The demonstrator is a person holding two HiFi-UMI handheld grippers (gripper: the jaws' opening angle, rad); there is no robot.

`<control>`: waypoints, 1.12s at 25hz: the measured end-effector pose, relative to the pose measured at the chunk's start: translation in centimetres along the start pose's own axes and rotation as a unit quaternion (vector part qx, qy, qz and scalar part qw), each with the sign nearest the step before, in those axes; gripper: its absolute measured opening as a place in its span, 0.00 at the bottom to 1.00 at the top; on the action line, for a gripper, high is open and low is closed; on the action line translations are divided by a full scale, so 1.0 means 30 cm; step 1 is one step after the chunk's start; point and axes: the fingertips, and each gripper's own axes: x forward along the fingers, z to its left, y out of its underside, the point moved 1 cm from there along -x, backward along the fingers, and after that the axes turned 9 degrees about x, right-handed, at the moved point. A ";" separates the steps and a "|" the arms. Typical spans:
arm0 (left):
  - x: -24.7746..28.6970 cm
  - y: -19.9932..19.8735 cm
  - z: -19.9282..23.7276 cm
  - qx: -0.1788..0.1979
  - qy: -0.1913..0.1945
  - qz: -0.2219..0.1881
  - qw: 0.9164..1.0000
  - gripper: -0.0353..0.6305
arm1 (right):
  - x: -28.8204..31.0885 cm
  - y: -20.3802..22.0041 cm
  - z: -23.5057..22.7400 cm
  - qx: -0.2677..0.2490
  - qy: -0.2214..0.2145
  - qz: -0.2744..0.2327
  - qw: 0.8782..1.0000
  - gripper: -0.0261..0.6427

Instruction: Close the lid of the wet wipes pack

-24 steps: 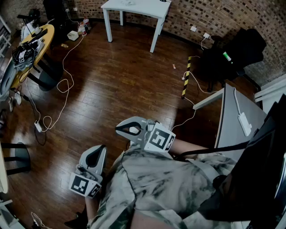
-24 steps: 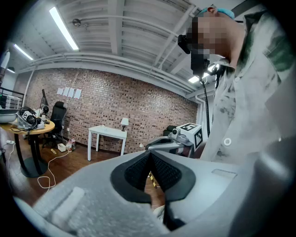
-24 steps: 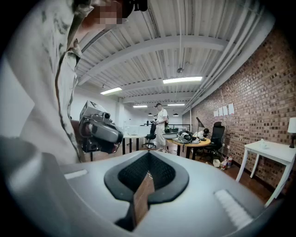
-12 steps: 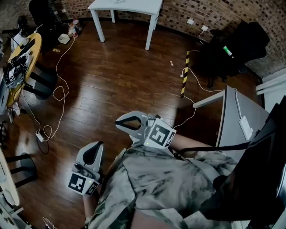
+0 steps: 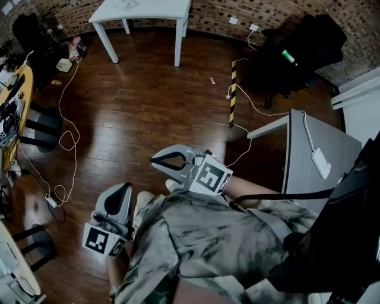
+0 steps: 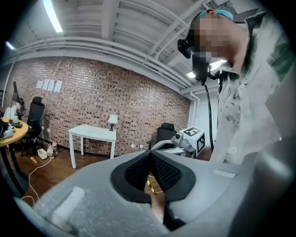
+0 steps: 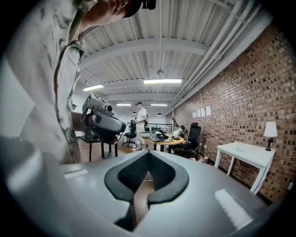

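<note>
Left tong clenched, tips meeting, nothing between; right tong same, empty. Wet wipes pack absent from every view, not near either tong. Risk: swinging round to hunt for it, right tong clips grey desk close on its right

I'm looking down on a dark plank floor that runs to a brick wall, where a white table stands (a small lamp sits on it). A black office chair is near a grey desk. White cables trail over the boards, and tube lights glow overhead.
</note>
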 end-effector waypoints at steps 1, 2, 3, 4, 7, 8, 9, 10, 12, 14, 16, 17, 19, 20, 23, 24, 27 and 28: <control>0.021 -0.002 0.008 0.000 0.004 0.002 1.000 0.05 | -0.008 0.001 -0.019 0.004 0.004 0.000 1.000 0.05; 0.041 -0.005 0.017 0.000 0.009 0.004 1.000 0.05 | -0.014 0.002 -0.038 0.007 0.008 0.000 1.000 0.05; 0.059 -0.007 0.027 0.000 0.014 0.007 1.000 0.05 | -0.017 0.002 -0.056 0.010 0.012 0.001 1.000 0.05; 0.077 -0.011 0.039 0.000 0.019 0.009 1.000 0.05 | -0.018 0.001 -0.074 0.012 0.015 0.002 1.000 0.05; 0.126 -0.029 0.077 0.002 0.033 0.009 0.999 0.05 | -0.016 -0.008 -0.132 0.012 0.026 0.003 1.000 0.05; 0.143 -0.036 0.091 0.005 0.038 0.008 0.999 0.05 | -0.015 -0.012 -0.153 0.012 0.031 0.002 0.999 0.05; 0.161 -0.042 0.105 0.008 0.044 0.008 0.999 0.05 | -0.012 -0.015 -0.173 0.012 0.037 0.000 0.999 0.05; 0.180 -0.046 0.121 0.010 0.050 0.008 0.999 0.05 | -0.008 -0.016 -0.195 0.014 0.043 -0.001 0.999 0.05; 0.221 -0.049 0.164 0.012 0.063 0.006 0.998 0.05 | 0.009 -0.013 -0.243 0.016 0.055 -0.001 0.998 0.05; 0.269 -0.048 0.210 0.010 0.078 0.005 0.997 0.05 | 0.022 -0.009 -0.298 0.018 0.068 0.005 0.998 0.05; 0.325 -0.052 0.251 0.008 0.097 0.002 0.995 0.05 | 0.022 -0.010 -0.357 0.024 0.086 0.008 0.996 0.05; 0.356 -0.060 0.272 0.009 0.105 -0.001 0.994 0.05 | 0.020 -0.012 -0.390 0.029 0.095 0.009 0.995 0.05; 0.419 -0.087 0.325 0.013 0.120 -0.009 0.993 0.05 | 0.024 -0.023 -0.458 0.036 0.109 0.011 0.993 0.05; 0.450 -0.104 0.356 0.016 0.125 -0.014 0.992 0.05 | 0.032 -0.033 -0.494 0.035 0.114 0.012 0.993 0.05; 0.524 -0.149 0.451 0.019 0.134 -0.023 0.991 0.05 | 0.070 -0.062 -0.609 0.024 0.123 0.022 0.992 0.05; 0.540 -0.158 0.483 0.018 0.135 -0.024 0.990 0.05 | 0.087 -0.071 -0.644 0.020 0.124 0.024 0.992 0.05; 0.578 -0.169 0.596 0.022 0.131 -0.023 0.991 0.05 | 0.157 -0.103 -0.738 0.003 0.121 0.024 0.992 0.05; 0.591 -0.168 0.637 0.021 0.128 -0.022 0.991 0.05 | 0.182 -0.114 -0.766 0.001 0.121 0.025 0.992 0.05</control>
